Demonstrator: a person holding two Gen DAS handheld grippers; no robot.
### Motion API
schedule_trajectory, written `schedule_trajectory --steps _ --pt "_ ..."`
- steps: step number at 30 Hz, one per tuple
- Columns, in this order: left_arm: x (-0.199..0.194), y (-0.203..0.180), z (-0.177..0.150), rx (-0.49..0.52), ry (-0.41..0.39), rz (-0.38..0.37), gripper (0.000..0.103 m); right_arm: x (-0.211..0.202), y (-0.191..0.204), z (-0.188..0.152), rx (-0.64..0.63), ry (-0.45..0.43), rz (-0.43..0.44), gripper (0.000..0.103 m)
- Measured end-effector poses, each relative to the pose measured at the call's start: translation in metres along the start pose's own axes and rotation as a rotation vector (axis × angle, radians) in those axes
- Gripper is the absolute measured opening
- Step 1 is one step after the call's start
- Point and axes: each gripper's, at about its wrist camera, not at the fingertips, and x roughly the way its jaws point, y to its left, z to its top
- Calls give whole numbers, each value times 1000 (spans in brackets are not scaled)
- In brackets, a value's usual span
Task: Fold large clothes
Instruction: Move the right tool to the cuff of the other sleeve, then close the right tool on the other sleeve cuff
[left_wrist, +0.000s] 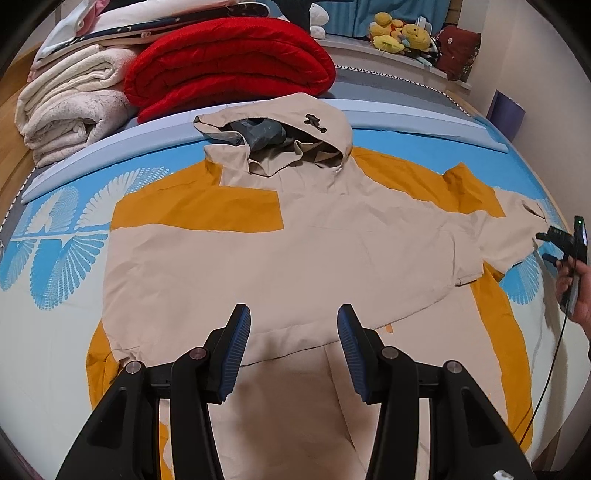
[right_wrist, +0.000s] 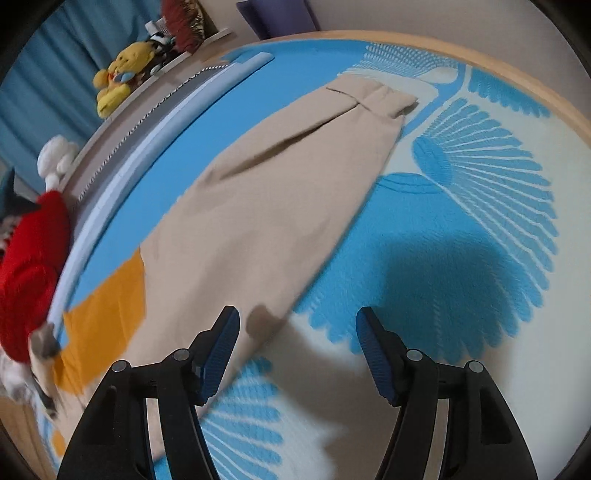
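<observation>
A large beige and mustard-yellow hooded jacket (left_wrist: 280, 254) lies spread flat on the bed, hood (left_wrist: 280, 140) toward the far side. Its left part is folded over the body; its right sleeve (left_wrist: 517, 229) stretches out to the right. My left gripper (left_wrist: 294, 317) is open and empty, hovering over the jacket's lower body. My right gripper (right_wrist: 297, 321) is open and empty, just above the near edge of the beige sleeve (right_wrist: 280, 206), whose cuff (right_wrist: 384, 98) points away. The right gripper also shows in the left wrist view (left_wrist: 554, 245) beside the sleeve's end.
The bed has a blue and white feather-pattern cover (right_wrist: 480, 206). A red folded quilt (left_wrist: 229, 70) and cream blankets (left_wrist: 70, 107) are stacked at the far left. Plush toys (left_wrist: 402, 35) sit on the ledge behind. The bed's wooden edge (right_wrist: 517, 74) runs past the cuff.
</observation>
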Motion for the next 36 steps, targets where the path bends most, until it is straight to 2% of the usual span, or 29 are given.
schedule_trajectory --steps 3,4,5,6,7,13,16,18,21,24,29,33,36 --pt "3 -1 1 3 4 0 45 8 16 8 1 10 6 66" --pt "3 -1 2 4 4 -1 45 12 23 10 -2 17 20 58" --pt "3 -1 2 4 4 -2 45 13 28 11 -11 23 30 33" --pt "3 -1 3 5 2 -4 45 16 37 13 -31 24 29 16" --pt "3 0 4 4 1 -5 45 18 44 14 -42 25 17 5" --pt "0 7 10 -16 -12 -14 45 -18 87 13 -115 -121 13 1" --pt "-6 15 13 -35 -24 -17 45 -51 127 4 -212 -204 46 1" --pt "-10 22 15 -53 -29 -16 45 -75 164 -11 -323 -249 54 1" --pt "-16 31 16 -75 -37 -17 45 -111 224 -47 -481 -290 114 1" --pt "-23 43 17 -99 -44 -10 45 -142 283 -101 -615 -287 200 1" --pt "-31 65 16 -134 -41 4 45 -178 370 -218 -837 -216 317 1" --pt "-32 77 14 -149 -13 46 45 -187 399 -307 -904 -120 393 1" --pt "-30 85 12 -166 17 78 45 -185 415 -369 -970 -71 386 1"
